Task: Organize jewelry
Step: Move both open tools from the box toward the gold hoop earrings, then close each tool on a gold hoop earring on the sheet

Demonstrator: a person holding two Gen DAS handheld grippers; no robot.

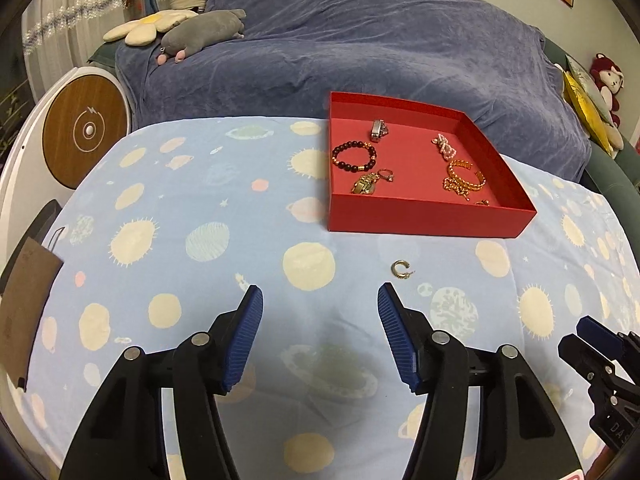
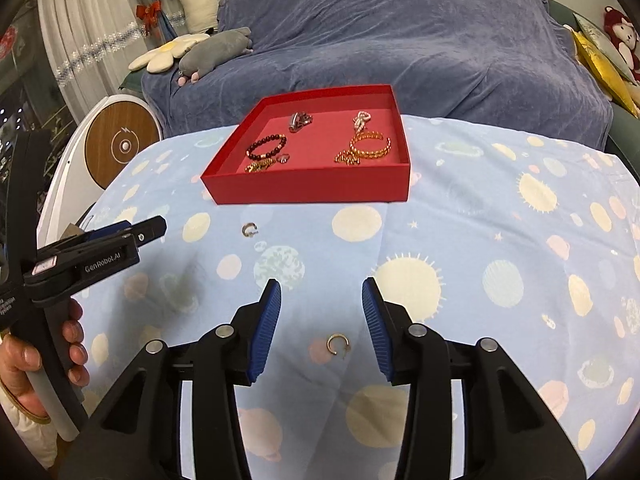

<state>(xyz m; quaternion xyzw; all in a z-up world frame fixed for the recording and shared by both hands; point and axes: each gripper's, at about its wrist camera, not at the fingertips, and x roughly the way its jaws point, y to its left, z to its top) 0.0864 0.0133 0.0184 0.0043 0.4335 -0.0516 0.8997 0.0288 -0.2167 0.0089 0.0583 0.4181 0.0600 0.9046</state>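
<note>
Blue ribbed fingers (image 1: 248, 332) fill the foreground of the left wrist view, where the left gripper (image 1: 320, 294) is spread wide and empty, hovering low over a surface draped in a pale blue planet-print cloth (image 1: 180, 208). A small gold hoop earring (image 1: 401, 270) lies on the cloth just ahead of the right-hand fingertip, slightly outside it. Farther ahead, also on the right-finger side, a shallow red tray (image 1: 424, 218) holds a dark beaded bracelet (image 1: 354, 156), a silver clasp piece (image 1: 378, 130), a gold watch (image 1: 365, 185), a small ring (image 1: 386, 175), a pink bead strand (image 1: 444, 147) and a gold chain bracelet (image 1: 464, 180). At the far right edge the tip of the other tool is visible.

In the right wrist view, the person's left hand (image 2: 44, 364) grips the left tool's handle at the far left, its black nose pointing forward and toward the hoop earring (image 2: 250, 230) that lies short of the tray (image 2: 308, 188). The right gripper (image 2: 322, 286) is likewise parted wide and holds nothing, angled down toward the cloth (image 2: 500, 208). A second gold hoop earring (image 2: 338, 345) rests on the cloth between its two fingers (image 2: 266, 328), behind the tips and touching neither. The tray stands well ahead, in line with the gap and a little to the left.
</note>
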